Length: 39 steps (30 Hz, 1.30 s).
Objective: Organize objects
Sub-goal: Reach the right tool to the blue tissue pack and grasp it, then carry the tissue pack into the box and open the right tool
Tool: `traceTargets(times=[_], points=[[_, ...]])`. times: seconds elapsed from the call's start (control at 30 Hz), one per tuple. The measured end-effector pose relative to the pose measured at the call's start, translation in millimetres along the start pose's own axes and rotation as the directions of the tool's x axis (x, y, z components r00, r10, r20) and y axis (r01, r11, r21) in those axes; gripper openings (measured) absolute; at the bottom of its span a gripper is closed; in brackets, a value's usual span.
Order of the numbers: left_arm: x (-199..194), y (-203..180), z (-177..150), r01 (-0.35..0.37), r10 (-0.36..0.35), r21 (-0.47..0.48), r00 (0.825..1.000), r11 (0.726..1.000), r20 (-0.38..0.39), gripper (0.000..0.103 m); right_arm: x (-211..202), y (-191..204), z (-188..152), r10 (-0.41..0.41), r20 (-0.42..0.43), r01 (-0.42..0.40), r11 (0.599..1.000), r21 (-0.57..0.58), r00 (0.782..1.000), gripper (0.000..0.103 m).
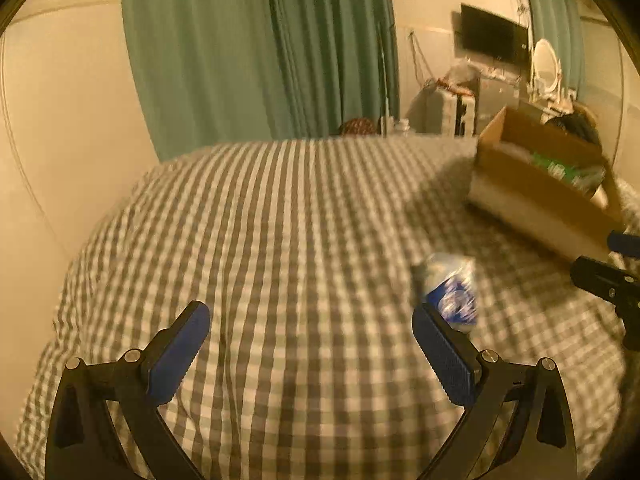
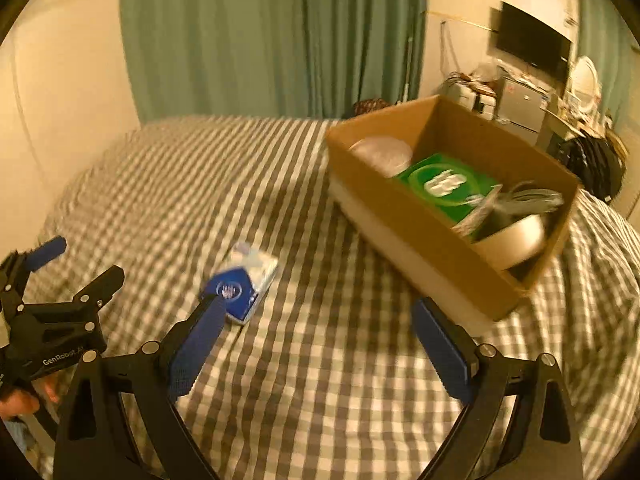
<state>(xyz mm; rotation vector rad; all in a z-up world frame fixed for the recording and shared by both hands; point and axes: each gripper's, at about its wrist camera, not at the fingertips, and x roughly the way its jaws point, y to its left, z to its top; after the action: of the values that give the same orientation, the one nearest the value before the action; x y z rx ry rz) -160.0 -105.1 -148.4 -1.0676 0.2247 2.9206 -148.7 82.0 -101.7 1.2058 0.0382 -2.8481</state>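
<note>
A blue-and-white tissue pack [image 2: 244,288] lies on the checked bedspread [image 2: 280,200], left of an open cardboard box [image 2: 424,216]. Inside the box are a green packet [image 2: 448,184], a clear round lid [image 2: 382,152] and a white bowl-like item [image 2: 516,240]. My right gripper [image 2: 316,320] is open above the bed, its left finger just short of the pack. My left gripper [image 1: 312,320] is open too, with the pack [image 1: 452,292] beside its right finger. The box [image 1: 536,188] sits at the far right of the left wrist view. Each gripper shows in the other's view: left gripper [image 2: 76,264], right gripper [image 1: 612,264].
Green curtains [image 2: 260,36] hang behind the bed. A cream wall [image 2: 60,100] borders the left side. Cluttered furniture, a wall screen [image 2: 532,42] and a round mirror [image 2: 586,76] stand at the back right. A dark bag [image 2: 592,164] lies past the box. A hand [image 2: 20,400] holds the left gripper.
</note>
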Motion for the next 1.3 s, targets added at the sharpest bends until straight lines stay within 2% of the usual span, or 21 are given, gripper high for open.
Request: traceTargets(times=[0.13,0.2,0.3,0.43,0.6,0.63,0.7,0.73,1.0,1.17,1.3], points=[[22.1,4.4,-13.9,-0.02,0.021,0.018,0.999,1.0,-0.032,0.103,34.3,11.1,-0.3,0.038,-0.045,-0.038,0.999,0.0,0.998,0.095],[29.8,10.6,-16.8,-0.031,0.031,0.008,0.999,0.999,-0.037,0.103,51.8,20.7,-1.2,0.028,-0.067,-0.031,0.999,-0.036,0.997,0.095],[40.3,18.7,-20.1,-0.034,0.034,-0.019,0.999,0.999,-0.043,0.103,70.3,31.0,-4.7,0.063,-0.099,-0.067,0.997,-0.042,0.993,0.095],[51.4,26.2,-23.6,-0.045,0.043,-0.032,0.997,0.998,-0.063,0.103,89.7,44.6,-1.3,0.102,-0.105,-0.106,0.994,-0.029,0.989,0.095],[54.3,39.8,-24.1,-0.06,0.055,-0.065,0.996,0.996,-0.076,0.103,111.5,63.8,-2.3,0.101,-0.138,-0.111,0.992,-0.067,0.985,0.095],[54.3,41.7,-24.7,-0.06,0.054,-0.071,0.996,0.996,-0.076,0.103,115.0,65.4,-3.8,0.101,-0.149,-0.113,0.991,-0.071,0.984,0.092],[55.1,44.3,-24.7,-0.06,0.054,-0.084,0.995,0.995,-0.078,0.103,117.3,66.2,-4.2,0.107,-0.164,-0.121,0.99,-0.074,0.981,0.078],[55.4,44.6,-24.5,-0.06,0.053,-0.086,0.995,0.994,-0.079,0.103,116.6,66.5,-4.8,0.099,-0.168,-0.114,0.99,-0.084,0.981,0.071],[49.9,39.9,-25.2,-0.057,0.053,-0.069,0.997,0.996,-0.059,0.103,90.5,63.9,-10.1,0.092,-0.161,-0.115,0.983,-0.141,0.983,0.064],[34.0,35.9,-24.5,-0.057,0.05,-0.095,0.996,0.994,-0.068,0.103,37.1,46.6,-12.4,0.079,-0.113,-0.099,0.978,-0.182,0.99,0.064],[2.0,25.2,-17.2,-0.031,0.024,-0.112,0.998,0.993,-0.057,0.103,-9.3,26.0,-3.8,0.1,-0.072,-0.111,0.979,-0.17,0.992,0.064]])
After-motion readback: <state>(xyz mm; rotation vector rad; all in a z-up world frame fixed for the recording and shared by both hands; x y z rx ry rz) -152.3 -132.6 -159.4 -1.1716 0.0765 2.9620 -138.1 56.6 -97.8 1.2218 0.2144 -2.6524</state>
